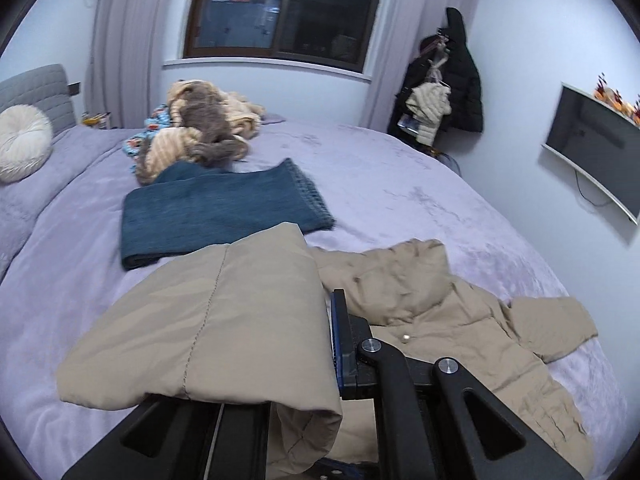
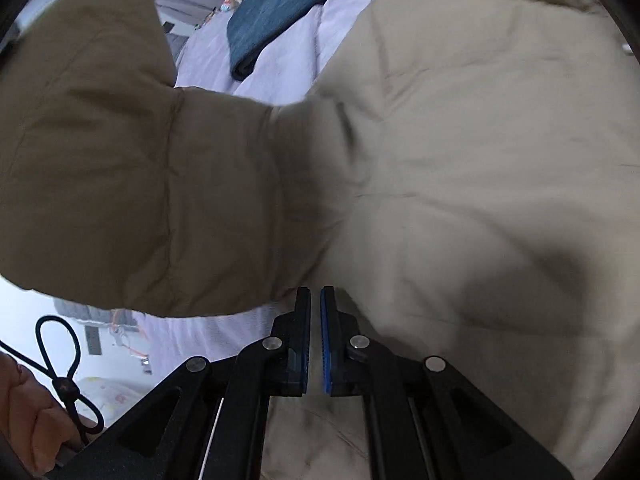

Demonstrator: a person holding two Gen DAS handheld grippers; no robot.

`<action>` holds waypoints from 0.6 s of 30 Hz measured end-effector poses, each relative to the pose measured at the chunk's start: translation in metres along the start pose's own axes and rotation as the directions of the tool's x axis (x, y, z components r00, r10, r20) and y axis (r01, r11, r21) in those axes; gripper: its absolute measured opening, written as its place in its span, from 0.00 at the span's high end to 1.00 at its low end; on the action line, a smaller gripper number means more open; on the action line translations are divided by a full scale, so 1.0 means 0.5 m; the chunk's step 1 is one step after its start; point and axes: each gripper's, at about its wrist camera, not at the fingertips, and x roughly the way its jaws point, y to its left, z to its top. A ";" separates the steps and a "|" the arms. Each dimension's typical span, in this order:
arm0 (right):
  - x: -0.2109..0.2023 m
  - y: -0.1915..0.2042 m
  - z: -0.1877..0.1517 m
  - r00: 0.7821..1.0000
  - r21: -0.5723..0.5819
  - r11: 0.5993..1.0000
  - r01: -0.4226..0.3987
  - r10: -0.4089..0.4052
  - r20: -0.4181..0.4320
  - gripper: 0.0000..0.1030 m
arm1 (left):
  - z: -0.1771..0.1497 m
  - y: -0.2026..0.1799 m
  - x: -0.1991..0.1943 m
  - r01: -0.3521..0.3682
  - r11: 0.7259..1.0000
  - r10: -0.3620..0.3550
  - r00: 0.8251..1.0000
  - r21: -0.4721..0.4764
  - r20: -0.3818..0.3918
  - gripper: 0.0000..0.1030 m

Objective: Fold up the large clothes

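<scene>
A beige puffer jacket (image 1: 420,300) lies spread on the lavender bed (image 1: 400,184). My left gripper (image 1: 326,300) is shut on one of its sleeves (image 1: 200,312). The raised sleeve drapes over the left finger and hides it, so only the blue-padded right finger (image 1: 340,332) shows. In the right wrist view the jacket (image 2: 460,160) fills the frame, with the lifted sleeve (image 2: 120,180) hanging at the left. My right gripper (image 2: 315,292) points down, its pads almost together, and its tips pinch the fabric where the sleeve meets the body.
A folded blue blanket (image 1: 224,208) lies beyond the jacket, with a heap of clothes (image 1: 200,128) behind it. A round cushion (image 1: 20,142) rests at the headboard. A wall screen (image 1: 596,160) and hanging coats (image 1: 444,88) are on the right. A person's hand (image 2: 24,412) shows at the lower left.
</scene>
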 end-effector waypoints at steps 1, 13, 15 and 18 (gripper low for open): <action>-0.042 -0.028 -0.004 0.998 0.010 0.999 0.046 -0.046 0.043 0.96 | -0.005 -0.039 0.026 0.013 1.000 -0.012 1.000 0.027 -0.019 0.90; -0.307 -0.328 -0.047 0.945 0.215 0.947 0.238 -0.277 0.175 0.94 | -0.234 -0.279 0.262 -0.037 0.943 0.142 0.943 0.330 -0.301 0.37; -0.307 -0.354 -0.042 0.952 0.214 0.952 0.217 -0.255 0.170 0.94 | -0.234 -0.288 0.246 -0.037 0.941 0.136 0.951 0.336 -0.278 0.17; -0.299 -0.356 -0.032 0.955 0.201 0.956 0.212 -0.247 0.163 0.94 | -0.225 -0.292 0.219 -0.005 0.944 0.104 0.953 0.331 -0.283 0.14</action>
